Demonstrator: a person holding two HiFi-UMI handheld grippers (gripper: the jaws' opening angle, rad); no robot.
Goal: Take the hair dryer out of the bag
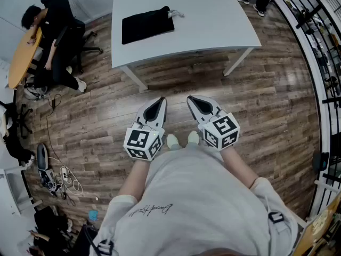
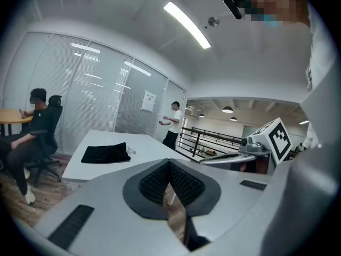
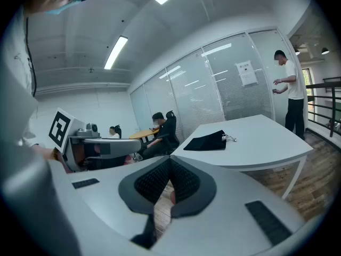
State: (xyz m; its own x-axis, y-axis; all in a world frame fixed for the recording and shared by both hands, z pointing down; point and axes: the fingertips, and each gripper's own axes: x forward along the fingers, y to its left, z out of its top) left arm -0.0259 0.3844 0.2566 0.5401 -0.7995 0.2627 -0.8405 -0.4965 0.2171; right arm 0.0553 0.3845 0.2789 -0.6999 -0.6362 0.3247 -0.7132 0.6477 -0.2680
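A black drawstring bag (image 1: pixel 147 24) lies flat on the white table (image 1: pixel 213 15), its cord end toward the right; nothing of a hair dryer shows. The same bag (image 2: pixel 105 153) appears in the left gripper view and the bag (image 3: pixel 209 141) in the right gripper view, both far off. My left gripper (image 1: pixel 159 102) and right gripper (image 1: pixel 193 101) hang side by side over the wooden floor, well short of the table. Both have their jaws shut with nothing between the pads.
A person sits in an office chair (image 1: pixel 64 41) at a round wooden table (image 1: pixel 22 55) at the far left. Another person (image 2: pixel 171 123) stands beyond the white table near a black railing (image 1: pixel 314 41). Cables and bags (image 1: pixel 50 175) lie on the floor at left.
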